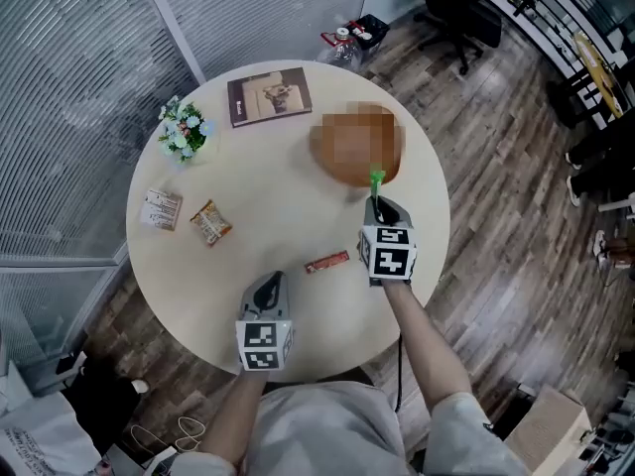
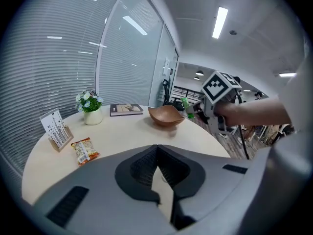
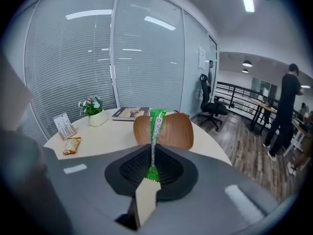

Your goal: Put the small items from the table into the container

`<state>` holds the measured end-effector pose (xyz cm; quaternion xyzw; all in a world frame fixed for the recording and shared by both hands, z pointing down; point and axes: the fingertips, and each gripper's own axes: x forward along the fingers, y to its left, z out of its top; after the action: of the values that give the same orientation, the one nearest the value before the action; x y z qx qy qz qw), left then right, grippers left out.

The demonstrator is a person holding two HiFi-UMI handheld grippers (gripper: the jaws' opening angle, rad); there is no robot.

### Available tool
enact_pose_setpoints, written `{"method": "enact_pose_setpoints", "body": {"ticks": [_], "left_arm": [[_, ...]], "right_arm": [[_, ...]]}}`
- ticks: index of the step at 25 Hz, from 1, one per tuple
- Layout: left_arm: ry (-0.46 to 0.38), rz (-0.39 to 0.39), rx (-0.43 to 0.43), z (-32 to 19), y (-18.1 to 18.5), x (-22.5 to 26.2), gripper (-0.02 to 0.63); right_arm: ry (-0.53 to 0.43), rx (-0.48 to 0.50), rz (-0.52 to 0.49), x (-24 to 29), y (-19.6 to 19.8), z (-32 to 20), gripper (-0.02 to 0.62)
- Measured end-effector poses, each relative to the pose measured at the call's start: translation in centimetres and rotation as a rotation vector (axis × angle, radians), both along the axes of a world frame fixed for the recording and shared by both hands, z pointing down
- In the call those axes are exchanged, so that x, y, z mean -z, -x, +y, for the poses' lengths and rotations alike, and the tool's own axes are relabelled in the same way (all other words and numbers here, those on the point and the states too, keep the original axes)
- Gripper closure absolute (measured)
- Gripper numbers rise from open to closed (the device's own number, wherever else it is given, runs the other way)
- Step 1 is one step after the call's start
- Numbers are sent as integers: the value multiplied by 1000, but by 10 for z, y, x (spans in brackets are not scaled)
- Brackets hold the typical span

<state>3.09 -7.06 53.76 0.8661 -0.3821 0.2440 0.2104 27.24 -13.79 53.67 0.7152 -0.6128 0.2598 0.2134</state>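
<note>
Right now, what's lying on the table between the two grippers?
In the head view, a small flat red snack packet lies there, between the left gripper and right gripper.

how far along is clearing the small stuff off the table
Done: unclear; the inside of the brown wooden bowl is hidden. In hand: the right gripper is shut on a green packet close to the bowl. To do: the orange snack packet and red bar wrapper lie on the table; the left gripper is empty.
</note>
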Motion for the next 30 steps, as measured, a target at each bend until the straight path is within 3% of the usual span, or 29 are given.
{"method": "enact_pose_setpoints", "body": {"ticks": [10, 14, 18, 20, 24, 30], "left_arm": [[-21, -7, 106, -13, -34, 6, 600], [-23, -15, 147, -17, -31, 3, 600], [-25, -2, 158, -19, -27, 1, 600], [-22, -6, 161, -19, -27, -2, 600], [-9, -5, 174, -18, -27, -8, 600], [3, 14, 168, -19, -37, -9, 600]], "right_arm": [[174, 274, 197, -35, -42, -112, 572], [230, 302, 228, -58, -53, -128, 572], [289, 329, 195, -80, -52, -130, 566], [301, 330, 176, -85, -53, -129, 518], [233, 303, 187, -73, -57, -122, 503], [-1, 308, 178, -4, -33, -85, 532]]}}
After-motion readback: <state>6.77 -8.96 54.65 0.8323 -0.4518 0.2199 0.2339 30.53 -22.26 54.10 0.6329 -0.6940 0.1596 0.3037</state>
